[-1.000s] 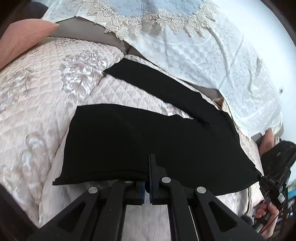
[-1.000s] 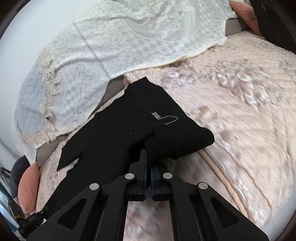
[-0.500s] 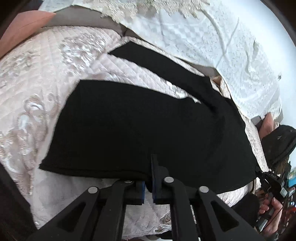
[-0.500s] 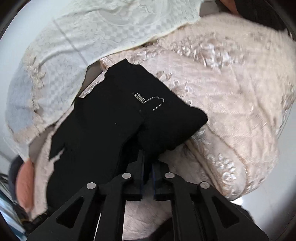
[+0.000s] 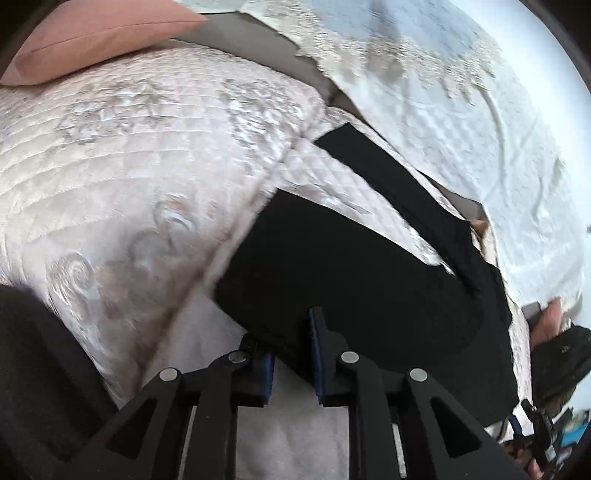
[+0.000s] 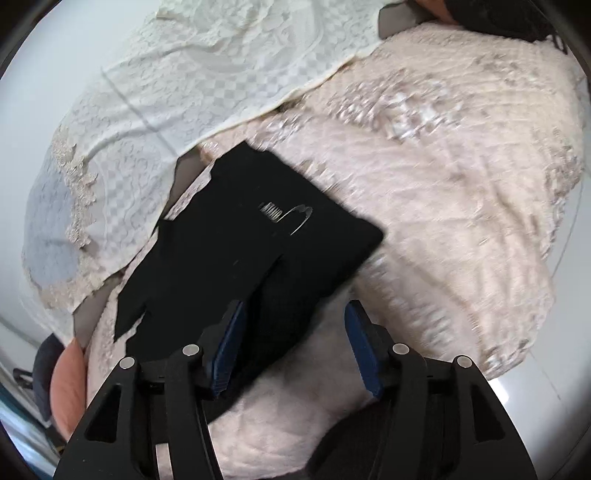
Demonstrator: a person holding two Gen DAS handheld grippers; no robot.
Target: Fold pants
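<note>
Black pants [image 5: 369, 280] lie on a quilted pink bedspread [image 5: 140, 177], legs spread apart toward the far side. My left gripper [image 5: 291, 354] is open with a small gap, its blue-padded fingers [image 5: 317, 354] either side of the near leg's hem edge. In the right wrist view the pants [image 6: 236, 236] show a small white logo near the waistband. My right gripper [image 6: 295, 343] is wide open, the waistband edge lying between its fingers [image 6: 229, 339], not clamped.
A white lace cloth [image 5: 461, 122] drapes along the far side of the bed, also in the right wrist view [image 6: 207, 74]. A pink cushion [image 5: 88, 33] lies at the far left. A dark bag [image 5: 561, 358] sits beyond the pants' waist end.
Both grippers were shut on the pants' edge and have now opened, letting the cloth go. The right jaws opened wide, the left only a little. Both views shifted.
</note>
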